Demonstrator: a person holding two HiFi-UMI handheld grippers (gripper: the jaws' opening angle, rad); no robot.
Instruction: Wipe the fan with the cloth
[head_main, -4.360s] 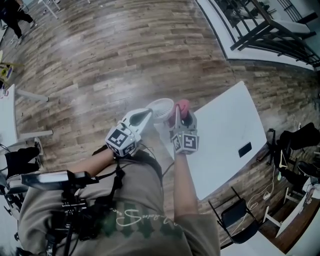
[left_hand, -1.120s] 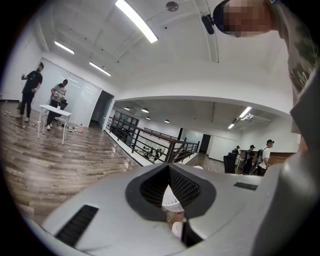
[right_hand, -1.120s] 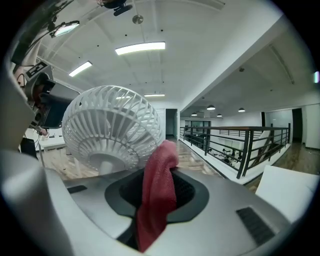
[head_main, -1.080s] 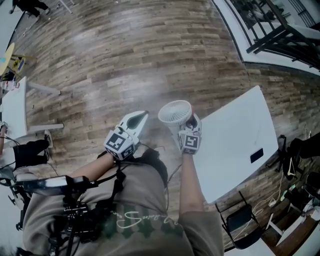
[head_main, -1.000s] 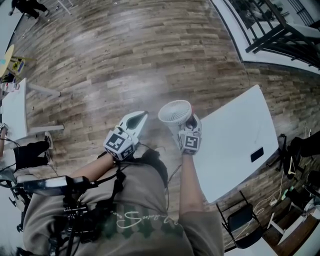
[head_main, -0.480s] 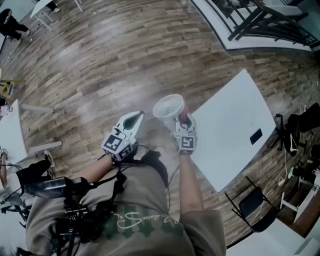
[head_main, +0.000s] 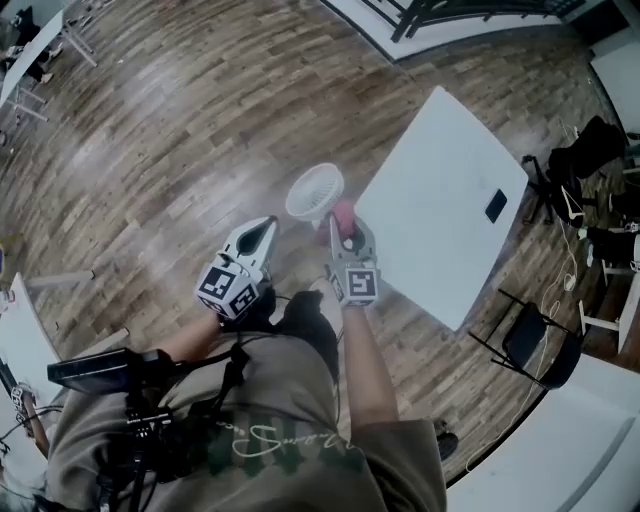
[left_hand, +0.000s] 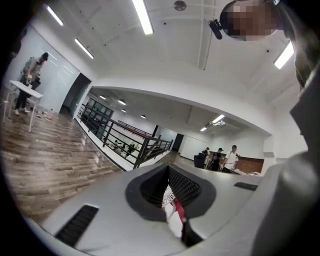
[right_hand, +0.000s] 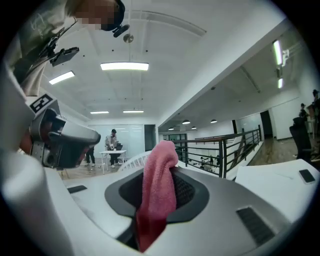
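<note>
**Head view.** The left gripper (head_main: 268, 222) and the right gripper (head_main: 345, 222) are pointing side by side toward 12 o'clock over the wooden floor (head_main: 180, 130). The white fan (head_main: 314, 190) is hanging clear of the table (head_main: 430, 210), above the floor. It is sitting at 11 o'clock from the right gripper's tips and at 1 o'clock from the left's. The table is lying at 3 o'clock of the fan and is carrying a small black object (head_main: 495, 205). Only this view is showing the fan's round grille whole.

**Right gripper view.** The jaws are clamping the pink cloth (right_hand: 157, 190), which is standing up between them and folding over at its top. A sliver of the fan's white ribs is peeking out at 9 o'clock of the cloth, and the left gripper's body is showing farther out toward 9 o'clock. The head view is giving the cloth only as a pink patch between the jaws.

**Left gripper view.** The jaws are pressing tight against each other. In the slit beneath them a scrap of white ribbing and a red streak are showing, too small to identify. A black railing (left_hand: 125, 140) is crossing the background.

**Hidden.** The fan's lower part is lying behind the right gripper and the cloth in every view, so what is bearing it cannot be told.
</note>
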